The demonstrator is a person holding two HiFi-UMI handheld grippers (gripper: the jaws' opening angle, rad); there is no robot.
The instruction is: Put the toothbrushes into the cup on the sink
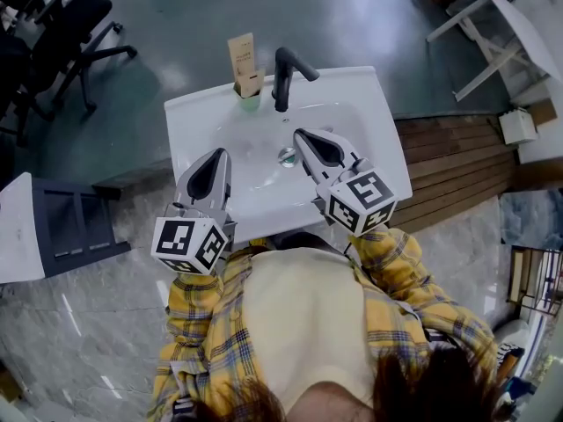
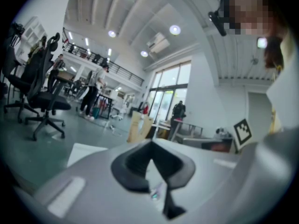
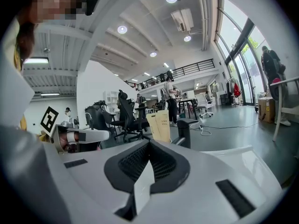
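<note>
A white sink [image 1: 365, 117] with a black faucet [image 1: 286, 73] stands in front of me. At its back left corner a green cup [image 1: 251, 103] holds tall brown toothbrush packs [image 1: 241, 58], which stand upright in it. My left gripper [image 1: 221, 153] hovers over the sink's near left part, jaws together with nothing between them. My right gripper [image 1: 299, 134] is over the basin beside the drain [image 1: 287, 156], also shut and empty. The toothbrush packs [image 2: 138, 127] show ahead in the left gripper view. In the right gripper view the packs [image 3: 161, 124] stand left of the faucet [image 3: 185, 131].
Black office chairs [image 1: 66, 29] stand at the far left. A dark cabinet [image 1: 75, 222] sits left of the sink. Right of it is a wooden platform [image 1: 457, 161], with a white table [image 1: 506, 16] beyond. People stand far off in the hall.
</note>
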